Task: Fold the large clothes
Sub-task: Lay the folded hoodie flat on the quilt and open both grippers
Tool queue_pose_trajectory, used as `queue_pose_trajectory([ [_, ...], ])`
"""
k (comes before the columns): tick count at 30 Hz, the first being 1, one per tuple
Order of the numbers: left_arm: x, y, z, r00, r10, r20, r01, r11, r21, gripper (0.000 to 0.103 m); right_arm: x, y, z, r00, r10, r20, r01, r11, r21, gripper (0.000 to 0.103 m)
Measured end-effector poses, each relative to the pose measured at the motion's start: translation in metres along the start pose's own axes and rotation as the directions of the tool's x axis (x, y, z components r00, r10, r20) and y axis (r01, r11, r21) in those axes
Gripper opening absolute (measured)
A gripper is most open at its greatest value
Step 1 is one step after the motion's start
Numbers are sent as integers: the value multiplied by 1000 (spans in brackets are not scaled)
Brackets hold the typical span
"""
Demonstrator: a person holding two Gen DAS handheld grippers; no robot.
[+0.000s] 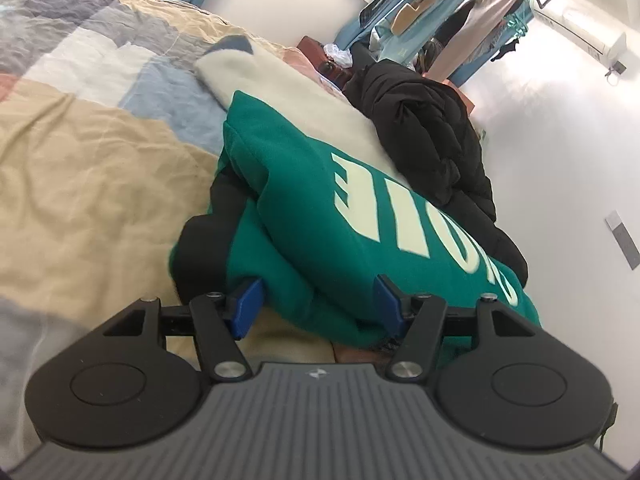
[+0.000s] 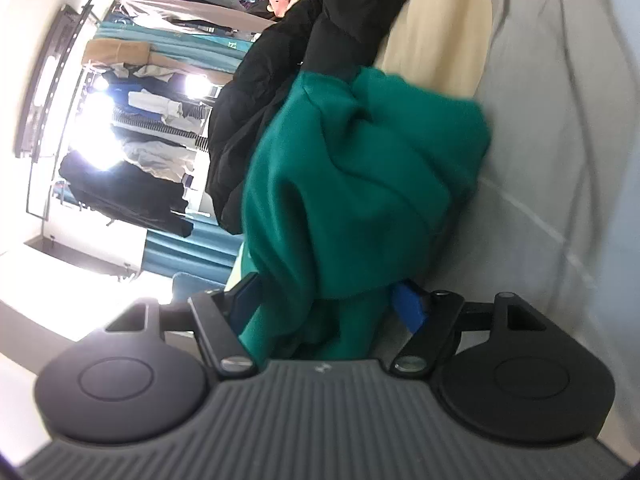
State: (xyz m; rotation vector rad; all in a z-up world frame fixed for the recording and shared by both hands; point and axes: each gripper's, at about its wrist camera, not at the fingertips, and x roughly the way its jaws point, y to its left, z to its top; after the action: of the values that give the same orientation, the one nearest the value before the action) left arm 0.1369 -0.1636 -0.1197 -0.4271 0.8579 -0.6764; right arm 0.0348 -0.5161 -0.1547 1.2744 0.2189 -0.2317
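A folded green sweatshirt (image 1: pixel 340 216) with pale block letters lies on the bed, on top of a black garment (image 1: pixel 200 248) and partly over a cream fleece (image 1: pixel 288 92). My left gripper (image 1: pixel 320 304) stands open at its near edge, with a green fold between the blue fingertips (image 1: pixel 248 304) and the pads not clamping it. In the right wrist view the sweatshirt (image 2: pixel 360 184) bulges up as a bunched heap. My right gripper (image 2: pixel 326 304) is open too; green cloth fills the gap between its spread fingers (image 2: pixel 408 308).
A black puffer jacket (image 1: pixel 432 132) is piled behind the sweatshirt against the white wall (image 1: pixel 560 160). The bed carries a patchwork quilt (image 1: pixel 88 128) to the left. A rack of hanging clothes (image 1: pixel 460 12) stands beyond the bed's far end. Grey sheet (image 2: pixel 560 120) shows on the right.
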Motion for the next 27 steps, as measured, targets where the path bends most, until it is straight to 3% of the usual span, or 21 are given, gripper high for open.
queue_pose_trajectory([
  [5, -45, -27, 9, 998, 21, 64, -28, 994, 104, 67, -41, 34, 8, 999, -3, 50, 9, 993, -120, 73],
  [11, -102, -86, 28, 990, 19, 139, -54, 966, 253, 67, -78, 103, 13, 990, 107, 95, -75, 954, -290, 73],
  [18, -169, -150, 29, 969, -2, 245, -97, 916, 389, 67, -119, 188, -8, 969, 240, 66, -176, 848, -499, 74],
  [22, -201, -173, 22, 955, -21, 297, -112, 898, 425, 67, -137, 221, -32, 966, 253, 54, -169, 776, -608, 74],
  [27, -232, -187, 6, 939, -34, 341, -130, 886, 445, 69, -149, 234, -68, 978, 201, 57, -101, 693, -714, 73],
])
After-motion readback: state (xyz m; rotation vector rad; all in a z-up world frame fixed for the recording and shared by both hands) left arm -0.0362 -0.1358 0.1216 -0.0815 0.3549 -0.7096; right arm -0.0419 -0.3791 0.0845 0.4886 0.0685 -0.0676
